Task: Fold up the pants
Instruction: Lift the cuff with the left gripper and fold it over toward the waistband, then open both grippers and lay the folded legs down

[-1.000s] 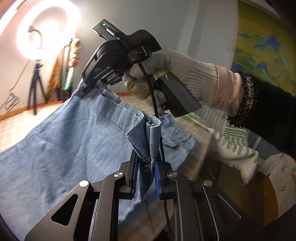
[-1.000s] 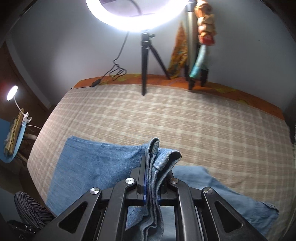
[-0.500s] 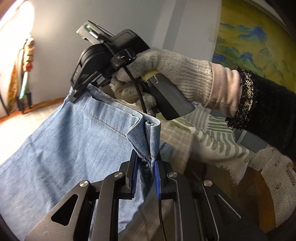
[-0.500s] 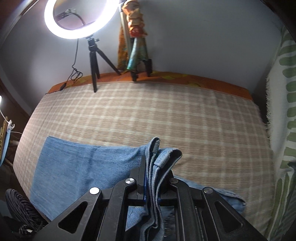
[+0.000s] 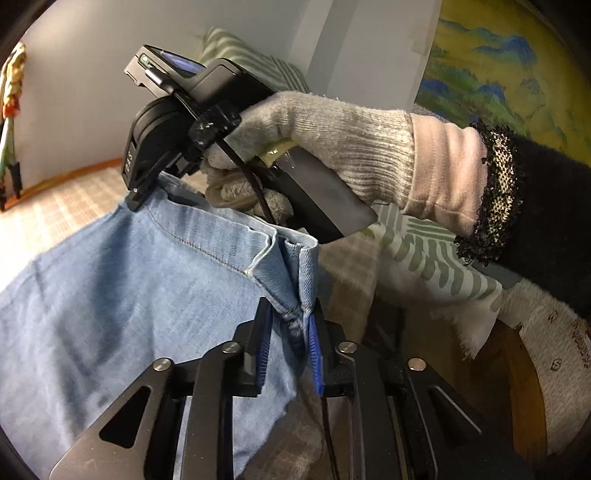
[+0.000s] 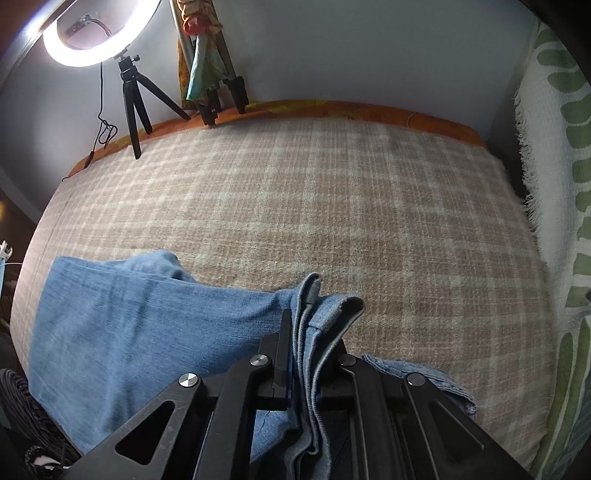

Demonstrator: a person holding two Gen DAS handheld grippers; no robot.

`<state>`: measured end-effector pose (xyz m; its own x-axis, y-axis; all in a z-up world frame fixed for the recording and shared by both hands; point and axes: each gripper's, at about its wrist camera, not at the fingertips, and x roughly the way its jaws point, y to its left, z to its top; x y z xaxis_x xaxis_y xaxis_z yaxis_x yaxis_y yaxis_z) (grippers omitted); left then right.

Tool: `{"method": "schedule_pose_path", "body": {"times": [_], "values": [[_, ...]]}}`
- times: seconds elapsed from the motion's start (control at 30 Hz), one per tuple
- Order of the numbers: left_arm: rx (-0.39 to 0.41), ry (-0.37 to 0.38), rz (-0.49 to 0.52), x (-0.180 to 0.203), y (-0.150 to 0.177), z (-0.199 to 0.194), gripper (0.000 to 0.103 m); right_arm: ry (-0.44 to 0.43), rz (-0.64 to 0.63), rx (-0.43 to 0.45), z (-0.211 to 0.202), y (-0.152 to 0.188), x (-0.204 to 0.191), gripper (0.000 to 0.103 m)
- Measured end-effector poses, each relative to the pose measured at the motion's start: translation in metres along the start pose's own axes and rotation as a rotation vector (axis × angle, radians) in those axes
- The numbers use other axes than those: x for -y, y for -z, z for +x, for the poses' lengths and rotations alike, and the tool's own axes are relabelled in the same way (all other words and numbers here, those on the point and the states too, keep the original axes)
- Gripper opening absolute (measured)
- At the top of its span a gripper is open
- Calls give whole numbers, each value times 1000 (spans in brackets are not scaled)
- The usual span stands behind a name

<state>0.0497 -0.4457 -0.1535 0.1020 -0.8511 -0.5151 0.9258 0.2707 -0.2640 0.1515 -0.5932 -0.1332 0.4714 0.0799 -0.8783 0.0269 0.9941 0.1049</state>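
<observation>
The pants (image 5: 122,295), light blue denim, are hanging between the two grippers above a plaid blanket (image 6: 332,206) that is covering the bed. In the left wrist view, a bunched hem or band edge is rising at 12 o'clock out of the left gripper (image 5: 290,325), and the rest of the cloth is spreading away toward 9 o'clock. The left jaws are standing narrowly apart and are clenching that fold between their blue pads (image 5: 263,347), with denim filling the gap. In the right wrist view, several stacked layers of denim are standing upright in the right gripper (image 6: 306,354), their edges curling over toward 1 o'clock. The right jaws are pressing tightly on this stack, nearly closed, and cloth is draping down below them toward 6 o'clock.

The left wrist view is showing what the other cannot: the right gripper (image 5: 147,177) from outside, pinching the far corner of the denim at 10 o'clock, with a gloved right hand (image 5: 332,147) squeezing its handle. The right wrist view alone is showing a ring light (image 6: 88,33) on a tripod at 11 o'clock, a leaf-patterned throw (image 6: 561,184) at 3 o'clock, and a further part of the pants (image 6: 424,373) lying on the blanket at 5 o'clock.
</observation>
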Motion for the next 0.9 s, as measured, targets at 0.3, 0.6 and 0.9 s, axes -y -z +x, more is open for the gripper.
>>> {"method": "schedule_pose_path", "body": {"times": [0.3,0.6,0.9], "values": [[-37,18,-24,7,5,-34,23,125,3,6,-6,8,11,39],[4,-111,-69,-19,29,-118,32,178,-29,119,-54,34,-18,41],[16,-389,-172,-77,77,-213,44,108,-32,117,-52,103,-65,50]]}}
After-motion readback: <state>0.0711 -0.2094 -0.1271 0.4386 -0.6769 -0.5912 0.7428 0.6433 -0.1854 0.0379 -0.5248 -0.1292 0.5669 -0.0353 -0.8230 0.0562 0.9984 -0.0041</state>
